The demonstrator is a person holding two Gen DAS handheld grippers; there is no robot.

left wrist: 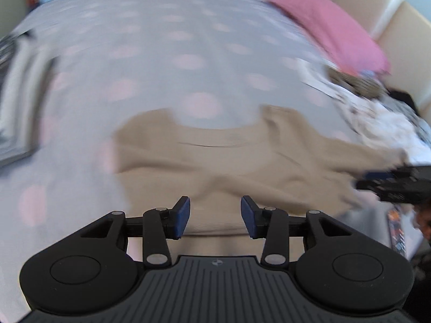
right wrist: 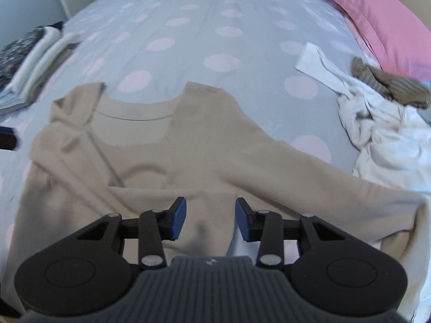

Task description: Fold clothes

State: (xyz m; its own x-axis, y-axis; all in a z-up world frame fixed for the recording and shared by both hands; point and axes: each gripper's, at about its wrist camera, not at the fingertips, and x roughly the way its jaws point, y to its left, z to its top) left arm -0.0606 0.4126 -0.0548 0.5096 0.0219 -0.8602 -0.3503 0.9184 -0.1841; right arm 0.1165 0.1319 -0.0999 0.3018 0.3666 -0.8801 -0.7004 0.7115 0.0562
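Left tongs [left wrist: 215, 215] and right tongs [right wrist: 210, 216] both apart, empty, above beige sweater [right wrist: 167, 145] on spotted bedspread [right wrist: 204, 21].

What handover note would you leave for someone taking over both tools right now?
Left tool: open, empty, over the beige sweater.
Right tool: open, empty, above the sweater's lower part.
Sweater lies on the dotted bedspread; one sleeve is folded across the body, the other sleeve lies spread out.
Folded stack at the left edge; unfolded white pile near the pink pillow.
Left: fold the second sleeve, fold the body, then the pile.
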